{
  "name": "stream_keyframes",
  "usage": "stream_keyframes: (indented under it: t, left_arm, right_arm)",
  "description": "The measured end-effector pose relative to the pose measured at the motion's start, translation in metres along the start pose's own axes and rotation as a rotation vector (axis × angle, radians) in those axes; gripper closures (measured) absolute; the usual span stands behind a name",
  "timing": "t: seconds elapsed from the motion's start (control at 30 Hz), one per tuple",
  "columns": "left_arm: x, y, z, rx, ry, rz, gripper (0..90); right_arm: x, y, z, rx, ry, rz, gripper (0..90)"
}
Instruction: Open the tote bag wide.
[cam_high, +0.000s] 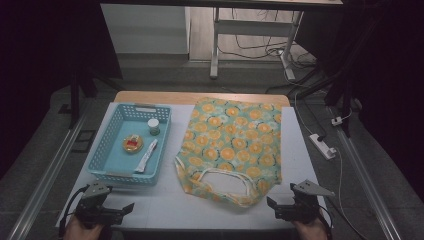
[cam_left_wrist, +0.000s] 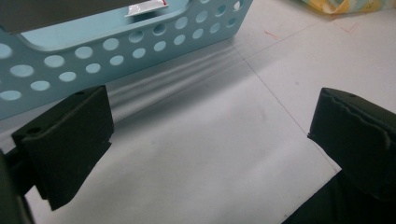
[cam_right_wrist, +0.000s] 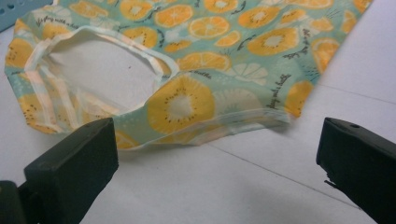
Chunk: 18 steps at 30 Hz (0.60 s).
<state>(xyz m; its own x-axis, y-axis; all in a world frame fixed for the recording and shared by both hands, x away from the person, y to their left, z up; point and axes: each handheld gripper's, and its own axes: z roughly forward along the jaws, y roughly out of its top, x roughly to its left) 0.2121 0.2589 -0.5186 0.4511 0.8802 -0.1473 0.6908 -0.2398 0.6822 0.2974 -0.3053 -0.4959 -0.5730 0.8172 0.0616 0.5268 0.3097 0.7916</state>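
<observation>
Orange-slice print tote bag (cam_high: 235, 145) lies flat (handles toward the person) beside the blue basket (cam_high: 102, 150).

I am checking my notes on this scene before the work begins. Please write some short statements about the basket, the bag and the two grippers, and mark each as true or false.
1. The blue basket lies to the left of the fruit-print bag. True.
2. The left gripper is shut on the basket's rim. False: its jaws stand open over the bare white table, apart from the basket.
3. The basket holds a small jar, a round tin and a tube. True.
4. The right gripper holds the bag's handles. False: its jaws are open and empty, short of the bag's near edge.
5. The bag stands upright. False: it lies flat on the table.
</observation>
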Motion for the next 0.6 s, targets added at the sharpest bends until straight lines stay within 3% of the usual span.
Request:
stream_keyframes:
  t: [0.6]
  left_arm:
    - [-0.0001,0.0024,0.0043,0.015,-0.017,0.015,0.0]
  right_arm:
    - [0.0018,0.002,0.0041,0.035,0.035,-0.026,0.0]
